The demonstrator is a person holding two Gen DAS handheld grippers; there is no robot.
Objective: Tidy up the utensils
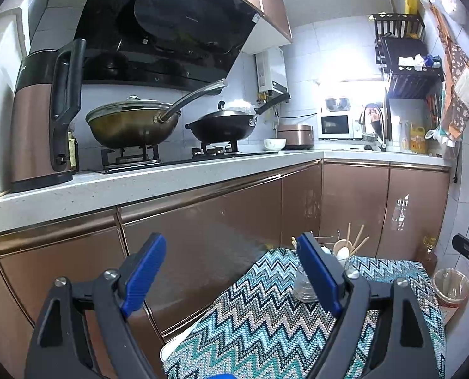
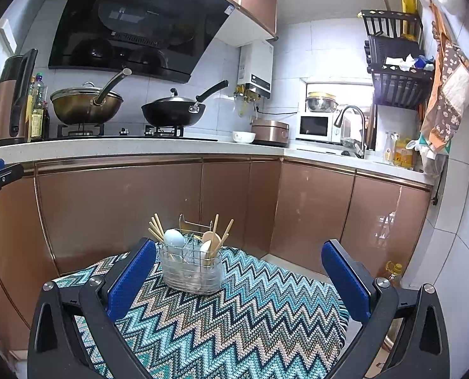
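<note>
Now my left tongs (image 1: pixel 231 271) gape wide, holding nothing; the clear utensil caddy (image 2: pixel 190 267) with chopsticks (image 2: pixel 156 229) and spoons (image 2: pixel 173 239) stands near the zigzag cloth's (image 2: pixel 250 315) far edge; my right tongs (image 2: pixel 239 273) spread wide, empty.

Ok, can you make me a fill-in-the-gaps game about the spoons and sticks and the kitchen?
1. The utensil holder stands on a cloth with a ____ pattern.
2. Both grippers, left gripper and right gripper, are ____, holding nothing.
3. The number of pans on the stove is ____.
4. The bowl on the counter is ____ in colour.

Missing words: zigzag; open; two; white
</note>
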